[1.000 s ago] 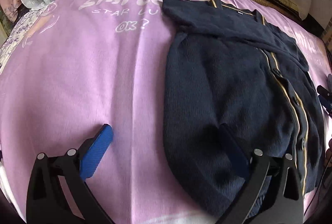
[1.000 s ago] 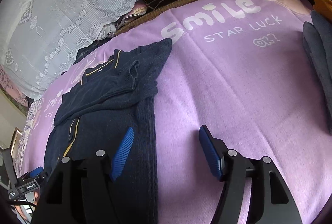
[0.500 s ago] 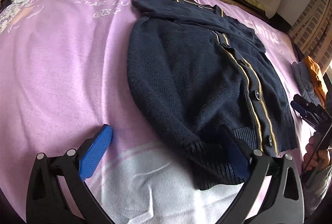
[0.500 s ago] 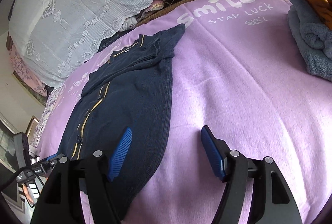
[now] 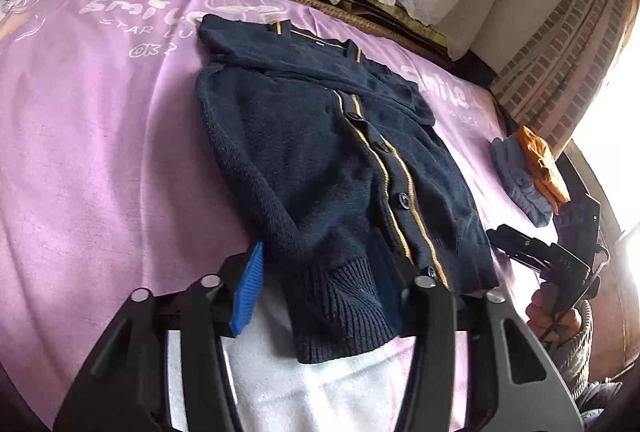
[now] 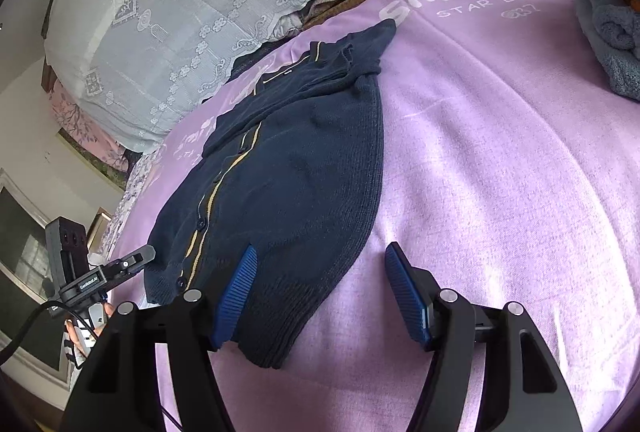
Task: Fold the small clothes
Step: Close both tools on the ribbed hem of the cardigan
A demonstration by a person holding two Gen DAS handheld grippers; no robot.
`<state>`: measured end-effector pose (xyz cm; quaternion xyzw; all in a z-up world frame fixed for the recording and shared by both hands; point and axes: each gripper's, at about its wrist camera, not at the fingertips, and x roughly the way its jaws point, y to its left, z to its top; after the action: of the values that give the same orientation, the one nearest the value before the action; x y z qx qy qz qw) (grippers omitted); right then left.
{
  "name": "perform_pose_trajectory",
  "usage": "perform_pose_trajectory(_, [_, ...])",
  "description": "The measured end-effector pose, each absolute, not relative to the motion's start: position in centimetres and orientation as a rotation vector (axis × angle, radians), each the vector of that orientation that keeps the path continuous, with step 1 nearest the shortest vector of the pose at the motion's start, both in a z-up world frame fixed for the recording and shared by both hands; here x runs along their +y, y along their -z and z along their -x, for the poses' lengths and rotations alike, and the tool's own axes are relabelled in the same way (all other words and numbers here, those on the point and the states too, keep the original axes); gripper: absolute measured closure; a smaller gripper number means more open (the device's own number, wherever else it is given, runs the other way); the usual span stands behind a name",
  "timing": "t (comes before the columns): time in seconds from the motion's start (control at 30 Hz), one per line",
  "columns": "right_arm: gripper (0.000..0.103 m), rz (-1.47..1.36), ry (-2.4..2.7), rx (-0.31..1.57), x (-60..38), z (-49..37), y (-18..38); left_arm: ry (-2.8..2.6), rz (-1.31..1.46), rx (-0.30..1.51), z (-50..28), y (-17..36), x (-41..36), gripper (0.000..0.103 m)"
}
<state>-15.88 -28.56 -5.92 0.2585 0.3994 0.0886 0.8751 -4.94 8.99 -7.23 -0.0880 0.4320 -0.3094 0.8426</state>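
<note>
Purple fleece blanket (image 5: 100, 160) with white "smile" print, soft nap, spread flat. Navy knit cardigan (image 5: 320, 152) lying face up mid-blanket: chunky ribbed hem and cuffs, tan-striped button placket, one sleeve folded across chest. Folded grey and orange clothes (image 5: 528, 172) near far edge (well apart from cardigan). Versus half a second back: left gripper (image 5: 320, 284) moved in, blue ribbed pads now straddling the sleeve cuff, narrowed but grip not confirmed. Right gripper (image 6: 320, 292) spread wide, left pad over hem, right pad on bare blanket.
</note>
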Motion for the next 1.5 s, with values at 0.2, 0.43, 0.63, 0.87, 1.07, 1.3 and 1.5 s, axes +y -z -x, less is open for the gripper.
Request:
perform_pose_trajectory(0.2, [0.036,-0.541,-0.206,0.844,-28.3,16.5,6.0,0.664,0.087,0.978,6.4,8.7,6.6,0.024])
perform_pose_trajectory(0.43, [0.036,-0.521,-0.232,0.864,-27.3,16.2,6.0,0.587,0.18,0.953,5.9,8.1,9.3,0.068])
perform_pose_trajectory(0.63, [0.036,-0.583,-0.316,0.895,-26.1,17.2,6.4,0.526,0.198,0.983,6.7,8.9,10.9,0.062])
perform_pose_trajectory(0.87, [0.033,-0.649,-0.342,0.914,-26.3,16.2,6.9,0.561,0.166,1.027,6.0,9.5,9.3,0.032])
perform_pose_trajectory(1.07, [0.034,-0.719,-0.36,0.845,-27.1,16.3,7.3,0.592,0.263,1.031,5.6,9.4,10.6,0.067])
perform_pose_trajectory(1.3, [0.04,-0.694,-0.353,0.853,-27.0,16.5,7.1,0.618,0.302,0.974,6.3,8.3,11.3,0.08])
perform_pose_trajectory(1.5, [0.056,-0.695,-0.326,0.857,-27.5,16.8,7.5,0.511,0.387,0.987,5.9,8.7,14.2,0.081])
